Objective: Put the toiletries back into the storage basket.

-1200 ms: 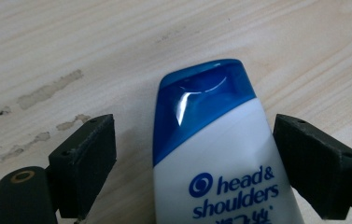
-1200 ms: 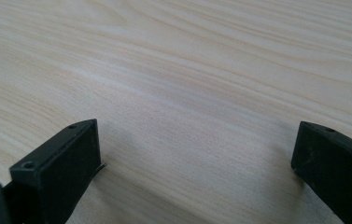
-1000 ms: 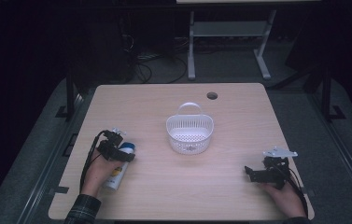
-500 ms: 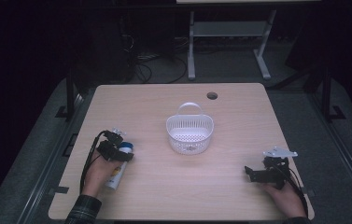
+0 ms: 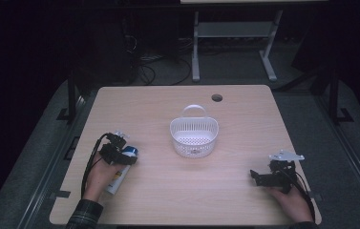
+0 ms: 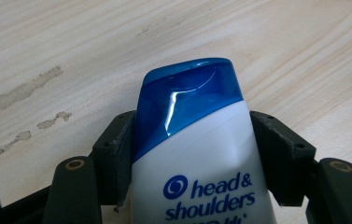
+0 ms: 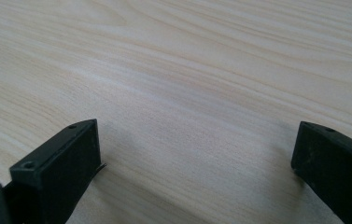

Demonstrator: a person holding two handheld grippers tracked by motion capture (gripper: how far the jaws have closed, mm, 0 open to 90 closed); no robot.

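A white shampoo bottle (image 6: pixel 201 163) with a blue cap (image 6: pixel 183 105) lies between the jaws of my left gripper (image 6: pixel 190 154), which press on both its sides. In the high view the bottle (image 5: pixel 116 177) lies on the table at the left, under my left hand, with the left gripper (image 5: pixel 120 155) over its cap end. My right gripper (image 5: pixel 259 179) rests at the table's right front; in the right gripper view its jaws stand wide apart over bare wood, right gripper (image 7: pixel 197 161) holding nothing.
A white perforated basket (image 5: pixel 194 138) with a handle stands at the table's middle. A round cable hole (image 5: pixel 217 98) sits near the far edge. Worn patches (image 6: pixel 29 86) mark the wood beyond the bottle. Dark floor and a table frame lie behind.
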